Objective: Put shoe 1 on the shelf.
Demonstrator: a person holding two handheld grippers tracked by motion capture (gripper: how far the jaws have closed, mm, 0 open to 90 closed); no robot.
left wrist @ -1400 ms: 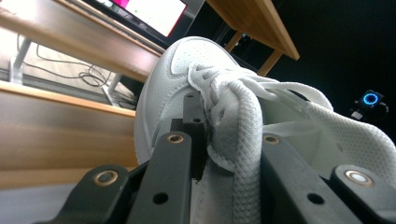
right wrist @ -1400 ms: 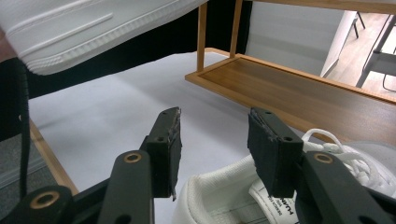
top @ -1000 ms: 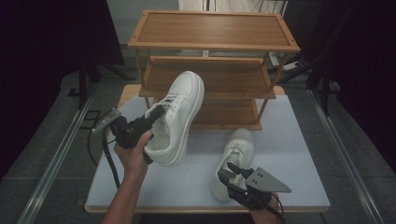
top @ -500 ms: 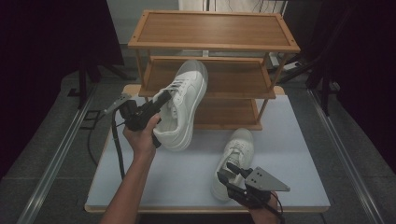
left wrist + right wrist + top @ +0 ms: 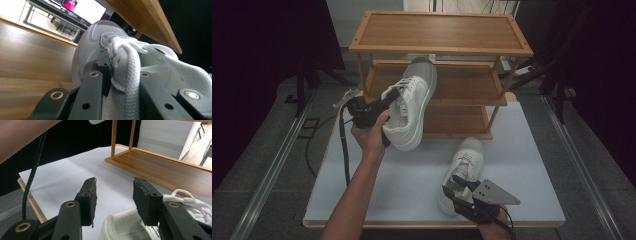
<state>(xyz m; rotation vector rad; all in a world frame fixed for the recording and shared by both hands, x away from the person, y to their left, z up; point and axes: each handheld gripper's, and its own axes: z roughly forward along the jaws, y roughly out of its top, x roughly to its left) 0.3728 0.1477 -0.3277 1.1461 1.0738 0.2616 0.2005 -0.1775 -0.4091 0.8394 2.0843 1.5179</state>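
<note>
A white sneaker (image 5: 412, 107) hangs in the air, toe up, its front at the edge of the wooden rack's middle shelf (image 5: 462, 82). My left gripper (image 5: 389, 100) is shut on its tongue and laces. In the left gripper view the sneaker (image 5: 100, 35) lies between the jaws of the left gripper (image 5: 120, 72), with the shelf board (image 5: 30, 55) beneath. A second white sneaker (image 5: 464, 162) lies on the table near the front. My right gripper (image 5: 457, 187) hovers open over its heel; in the right gripper view the pads of the right gripper (image 5: 115, 195) stand apart above the heel (image 5: 120, 225).
The three-tier wooden shoe rack (image 5: 442, 47) stands at the back of the light table (image 5: 412, 185). Its bottom shelf (image 5: 160, 167) lies just beyond the second sneaker. The left gripper's cable (image 5: 344, 150) hangs beside the forearm. Dark floor and rails flank the table.
The left hand has carried the held sneaker up and away from the person, toward the rack's middle shelf. The right gripper and the second sneaker have stayed put.
</note>
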